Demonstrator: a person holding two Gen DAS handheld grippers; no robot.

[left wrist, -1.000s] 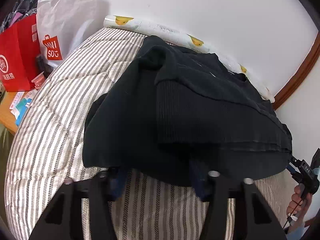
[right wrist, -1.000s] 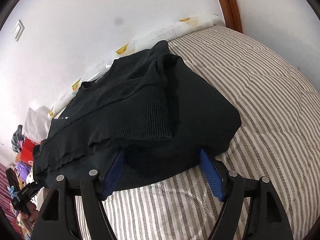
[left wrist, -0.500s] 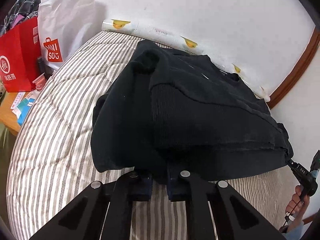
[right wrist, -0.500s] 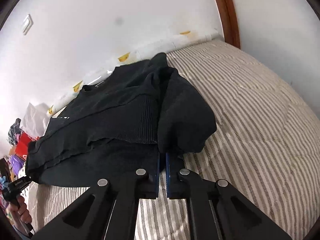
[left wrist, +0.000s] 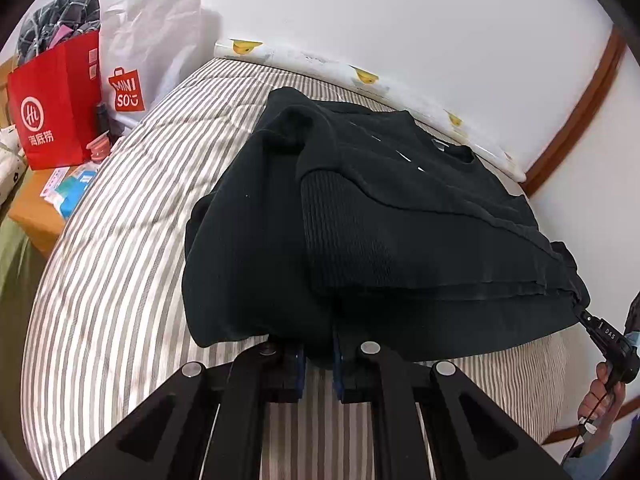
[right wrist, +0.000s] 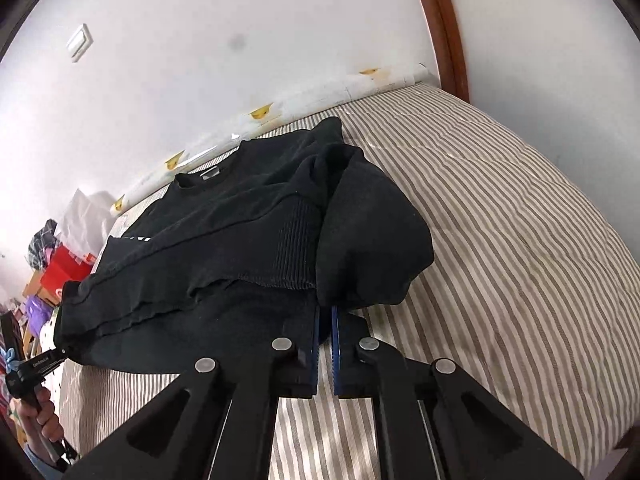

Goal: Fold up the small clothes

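Note:
A black sweatshirt lies on the striped bed, its sleeves folded in with ribbed cuffs on top and its neck toward the wall. My left gripper is shut on the near hem at the garment's left corner, cloth pinched between the blue pads. My right gripper is shut on the hem of the same sweatshirt at its right corner. The near edge hangs lifted off the bed between the two grips. In the left wrist view the right gripper shows at the far corner; in the right wrist view the left gripper does.
The striped quilt covers the bed. A duck-print roll lines the white wall. A red bag and a white shopping bag stand beyond the bed's left end, by a wooden table. Brown wooden trim runs up the right corner.
Both grippers closed from wide open onto the near hem. They then moved forward with it, lifting the hem and pushing the sweatshirt's lower part toward the neck.

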